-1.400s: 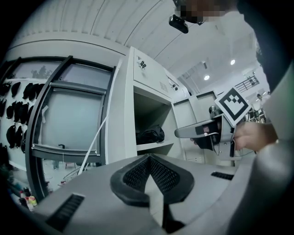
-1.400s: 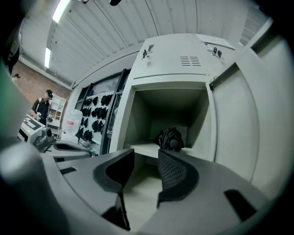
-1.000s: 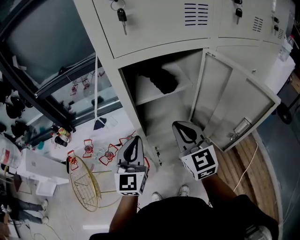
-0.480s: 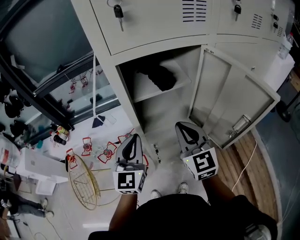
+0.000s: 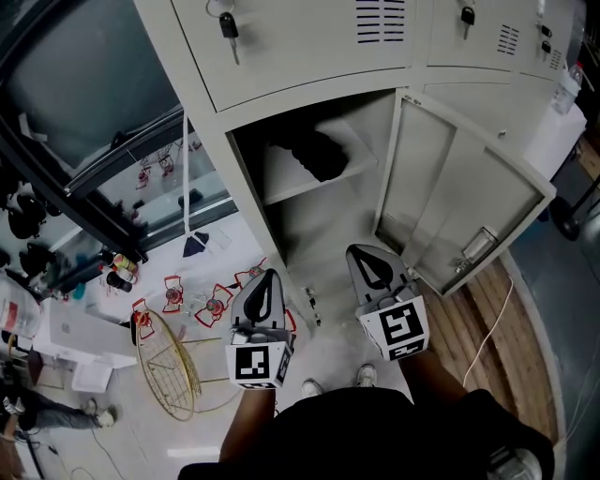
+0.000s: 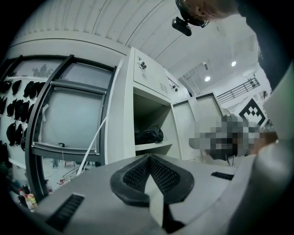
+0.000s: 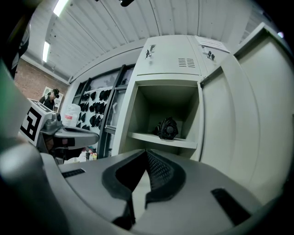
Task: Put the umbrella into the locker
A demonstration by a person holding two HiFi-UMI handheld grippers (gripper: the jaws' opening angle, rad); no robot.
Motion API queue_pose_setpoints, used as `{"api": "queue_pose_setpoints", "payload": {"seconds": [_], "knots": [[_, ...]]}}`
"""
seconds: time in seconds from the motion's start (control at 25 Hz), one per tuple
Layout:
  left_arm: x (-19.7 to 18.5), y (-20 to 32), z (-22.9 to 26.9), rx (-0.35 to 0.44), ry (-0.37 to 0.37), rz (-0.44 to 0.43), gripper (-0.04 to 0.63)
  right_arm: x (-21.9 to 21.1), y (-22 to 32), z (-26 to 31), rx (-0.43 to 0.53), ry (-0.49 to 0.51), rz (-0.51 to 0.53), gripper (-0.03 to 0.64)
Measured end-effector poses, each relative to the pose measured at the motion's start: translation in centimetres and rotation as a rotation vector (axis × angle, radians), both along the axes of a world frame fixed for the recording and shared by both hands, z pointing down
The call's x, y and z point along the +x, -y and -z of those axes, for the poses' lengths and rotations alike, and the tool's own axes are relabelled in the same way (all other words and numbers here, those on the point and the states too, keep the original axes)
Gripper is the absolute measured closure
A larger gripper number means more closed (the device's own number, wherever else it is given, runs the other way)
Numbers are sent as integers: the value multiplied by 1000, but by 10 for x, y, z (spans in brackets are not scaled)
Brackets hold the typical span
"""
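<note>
The folded black umbrella (image 5: 314, 155) lies on the shelf (image 5: 323, 184) inside the open grey locker (image 5: 246, 192), towards the back. It shows too in the left gripper view as a dark bundle (image 6: 148, 136) and in the right gripper view (image 7: 167, 128). My left gripper (image 5: 268, 277) is held level in front of the locker's left post, shut and empty. My right gripper (image 5: 362, 251) is level before the opening, below the shelf, also shut with nothing in it. The locker door (image 5: 459, 202) stands swung out to the right.
Keys (image 5: 228, 26) hang in the upper locker doors. A gold wire basket (image 5: 169, 366) and small red items (image 5: 217, 305) lie on the floor at the left. A white cable (image 5: 495, 328) runs over the wooden floor at the right. My shoes (image 5: 366, 377) are just below the grippers.
The head view has drifted a little, so the locker sits slightly further left. Both grippers stay shut in about the same place.
</note>
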State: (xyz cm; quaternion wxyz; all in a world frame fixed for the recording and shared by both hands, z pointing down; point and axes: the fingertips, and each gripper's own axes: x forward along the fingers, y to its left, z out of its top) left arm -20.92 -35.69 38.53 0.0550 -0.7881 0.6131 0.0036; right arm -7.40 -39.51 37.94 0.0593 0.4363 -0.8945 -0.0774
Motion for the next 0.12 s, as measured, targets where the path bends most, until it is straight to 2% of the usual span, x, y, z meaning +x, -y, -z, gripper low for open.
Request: {"api": "queue_pose_setpoints", "payload": {"seconds": [0.12], "knots": [[1, -2, -2, -7, -3, 0, 598, 0, -1, 0, 1, -1, -6, 618]]}}
